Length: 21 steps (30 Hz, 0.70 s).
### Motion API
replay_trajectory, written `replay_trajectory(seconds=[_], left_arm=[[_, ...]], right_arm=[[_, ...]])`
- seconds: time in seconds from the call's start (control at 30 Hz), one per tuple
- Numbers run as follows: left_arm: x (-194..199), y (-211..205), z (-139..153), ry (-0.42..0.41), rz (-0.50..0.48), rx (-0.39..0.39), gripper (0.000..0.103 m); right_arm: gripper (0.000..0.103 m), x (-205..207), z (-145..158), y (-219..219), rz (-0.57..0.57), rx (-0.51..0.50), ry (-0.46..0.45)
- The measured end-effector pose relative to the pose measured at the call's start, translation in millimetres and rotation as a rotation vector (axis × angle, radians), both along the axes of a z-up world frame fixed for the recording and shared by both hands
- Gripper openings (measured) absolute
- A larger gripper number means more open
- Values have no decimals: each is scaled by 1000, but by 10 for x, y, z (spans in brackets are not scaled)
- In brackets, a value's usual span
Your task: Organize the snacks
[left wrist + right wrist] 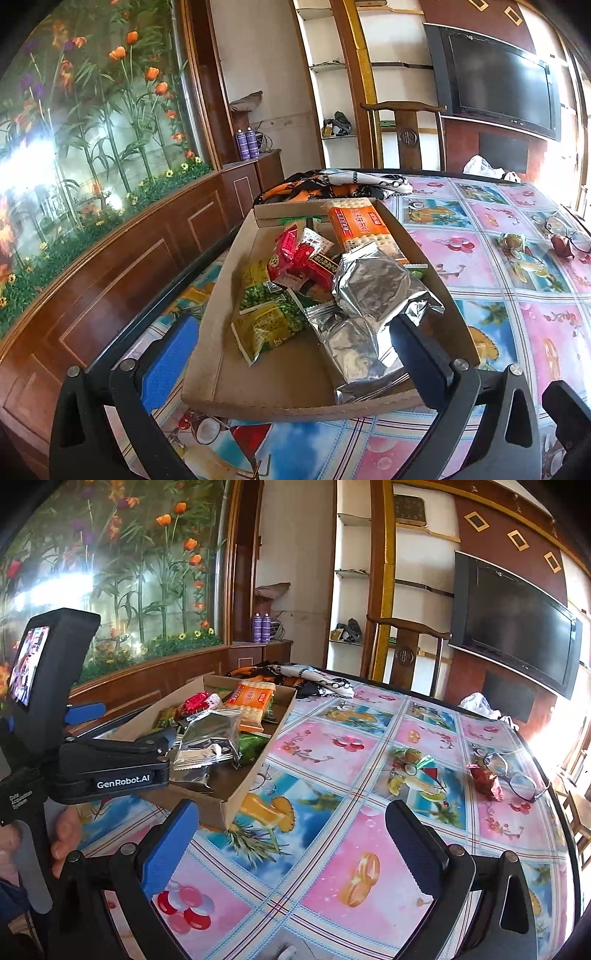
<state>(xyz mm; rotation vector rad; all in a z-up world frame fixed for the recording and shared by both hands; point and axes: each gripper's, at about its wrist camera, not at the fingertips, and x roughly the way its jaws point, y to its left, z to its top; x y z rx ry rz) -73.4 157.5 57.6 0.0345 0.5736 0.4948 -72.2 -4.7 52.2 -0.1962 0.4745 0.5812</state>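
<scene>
A shallow cardboard tray (207, 354) on the table holds several snacks: silver foil packets (373, 291), green packets (269, 321), small red packets (295, 258) and an orange cracker pack (360, 223). My left gripper (295, 354) is open wide at the tray's near end. Its blue finger (170, 362) is outside the left wall, and its black finger (417, 354) rests against the silver packets. My right gripper (295, 849) hangs open over the bare tablecloth, right of the tray (243, 794). A green-wrapped candy (410, 760) and a red-wrapped candy (485, 779) lie loose on the table.
A pair of glasses (517, 775) lies beside the red candy near the table's right edge. A patterned cloth (314, 679) is bunched behind the tray. A wooden chair (406, 646) stands at the far side, and a white bag (478, 703) sits at the back right.
</scene>
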Motion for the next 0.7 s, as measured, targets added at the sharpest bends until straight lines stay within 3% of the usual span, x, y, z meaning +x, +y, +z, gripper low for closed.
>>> replay_trajectory(seconds=[0.47, 0.7], left_arm=[[-12, 9, -11, -5, 2, -2, 103], [-4, -7, -13, 4, -12, -12, 103]], right_arm=[[102, 45, -31, -18, 13, 22, 53], [102, 17, -3, -14, 18, 23, 35]])
